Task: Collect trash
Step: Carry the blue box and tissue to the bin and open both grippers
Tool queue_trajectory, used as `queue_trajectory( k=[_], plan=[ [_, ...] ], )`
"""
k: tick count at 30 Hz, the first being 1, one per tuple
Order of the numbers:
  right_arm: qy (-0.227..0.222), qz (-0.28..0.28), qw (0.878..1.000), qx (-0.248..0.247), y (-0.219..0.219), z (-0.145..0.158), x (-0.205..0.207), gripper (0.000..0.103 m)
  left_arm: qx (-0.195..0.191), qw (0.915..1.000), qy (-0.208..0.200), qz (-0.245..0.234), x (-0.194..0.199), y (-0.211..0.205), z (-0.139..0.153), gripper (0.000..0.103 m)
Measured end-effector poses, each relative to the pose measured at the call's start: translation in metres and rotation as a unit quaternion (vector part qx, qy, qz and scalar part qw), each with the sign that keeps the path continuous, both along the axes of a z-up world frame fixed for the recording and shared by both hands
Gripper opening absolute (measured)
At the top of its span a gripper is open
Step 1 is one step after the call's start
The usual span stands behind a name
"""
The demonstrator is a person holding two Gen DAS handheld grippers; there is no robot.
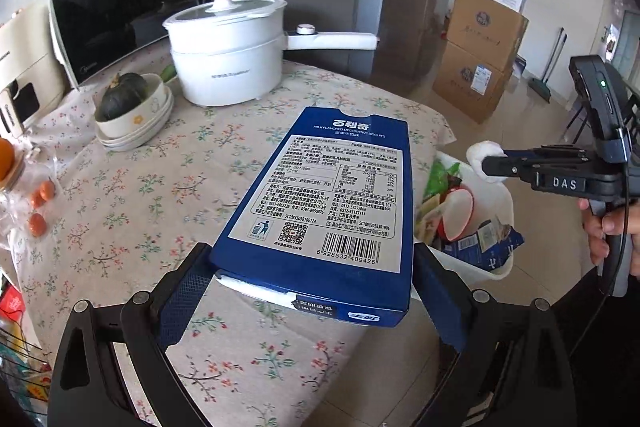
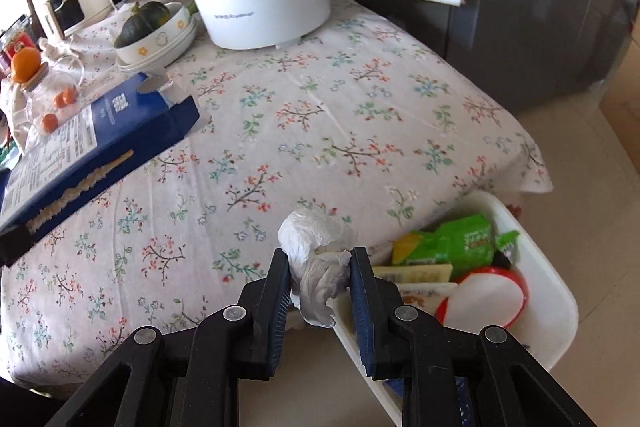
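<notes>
My left gripper [image 1: 312, 259] is shut on a blue biscuit box [image 1: 328, 203], gripped across its width and held above the floral tablecloth; the same box [image 2: 100, 143] shows at the left of the right wrist view. My right gripper [image 2: 320, 257] is shut on a crumpled white tissue [image 2: 316, 259], hanging over the table's near edge beside a white trash bin [image 2: 556, 303]. In the left wrist view the right gripper [image 1: 490, 163] holds the tissue [image 1: 482, 153] above the bin [image 1: 500, 195], which holds wrappers, a red-rimmed lid and a blue packet.
A white electric pot [image 1: 228, 47] with a long handle stands at the table's back, a bowl with a green squash [image 1: 128, 103] to its left, a microwave [image 1: 120, 7] behind. Oranges in a clear bag [image 1: 38, 203] lie at the left edge. Cardboard boxes [image 1: 480, 55] stand on the floor.
</notes>
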State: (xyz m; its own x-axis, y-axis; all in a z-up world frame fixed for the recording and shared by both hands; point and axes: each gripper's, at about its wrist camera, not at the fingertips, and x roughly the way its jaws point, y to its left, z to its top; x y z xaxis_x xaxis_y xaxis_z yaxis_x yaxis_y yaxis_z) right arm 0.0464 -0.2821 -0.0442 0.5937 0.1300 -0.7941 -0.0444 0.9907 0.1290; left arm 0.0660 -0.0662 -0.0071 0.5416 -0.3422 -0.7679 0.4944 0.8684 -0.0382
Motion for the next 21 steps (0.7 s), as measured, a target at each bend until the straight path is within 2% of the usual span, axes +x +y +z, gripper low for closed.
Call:
queue_trajectory(
  k=[6, 12, 18, 21],
  plan=[
    [0.012, -0.053, 0.998, 0.025, -0.049, -0.005, -0.014, 0.027, 0.018, 0.9973, 0.023, -0.068, -0.013, -0.060, -0.020, 0.097],
    [0.031, -0.090, 0.995, 0.021, -0.084, -0.017, -0.028, 0.027, 0.047, 0.9887, 0.053, -0.132, -0.022, -0.112, -0.046, 0.098],
    [0.049, -0.120, 0.991, 0.014, -0.119, -0.030, -0.043, 0.027, 0.086, 0.9775, 0.088, -0.172, -0.026, -0.152, -0.075, 0.098],
    [0.059, -0.130, 0.990, 0.015, -0.132, -0.036, -0.049, 0.027, 0.093, 0.9750, 0.098, -0.176, -0.022, -0.167, -0.087, 0.097]
  ],
)
